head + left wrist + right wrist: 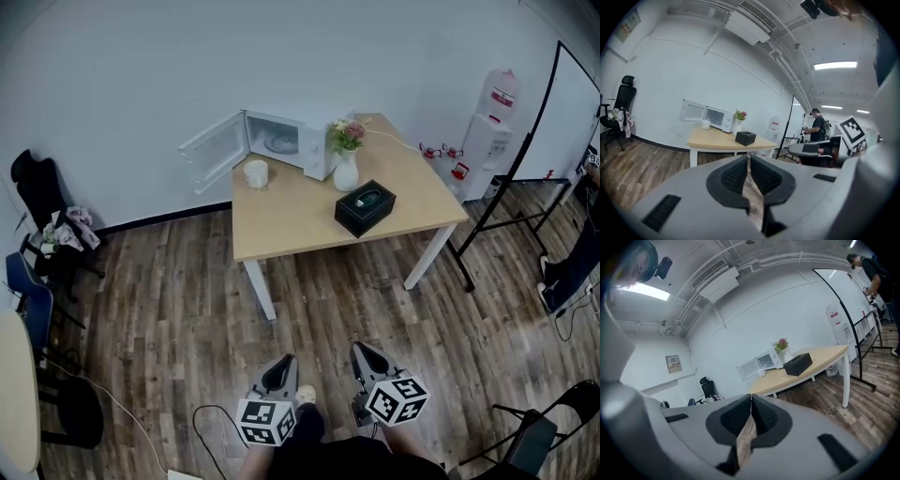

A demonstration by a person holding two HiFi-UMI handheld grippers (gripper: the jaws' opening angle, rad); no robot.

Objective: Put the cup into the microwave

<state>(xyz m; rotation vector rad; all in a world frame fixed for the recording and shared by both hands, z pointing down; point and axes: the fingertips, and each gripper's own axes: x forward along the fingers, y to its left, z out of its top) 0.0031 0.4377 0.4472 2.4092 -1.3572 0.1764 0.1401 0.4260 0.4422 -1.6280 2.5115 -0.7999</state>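
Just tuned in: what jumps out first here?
The white microwave at the far end of the table stands with its door swung wide, the white cup on the tabletop just in front of it. A flower vase and a black box sit nearer. The left gripper and right gripper are both shut and empty, above the wood floor short of the table.

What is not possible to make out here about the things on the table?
- Cup: too small in every view to tell whether anything is inside.
- Microwave: head view shows only part of its inside; its own walls hide the rest.
- Black box: head view, top detail too small.
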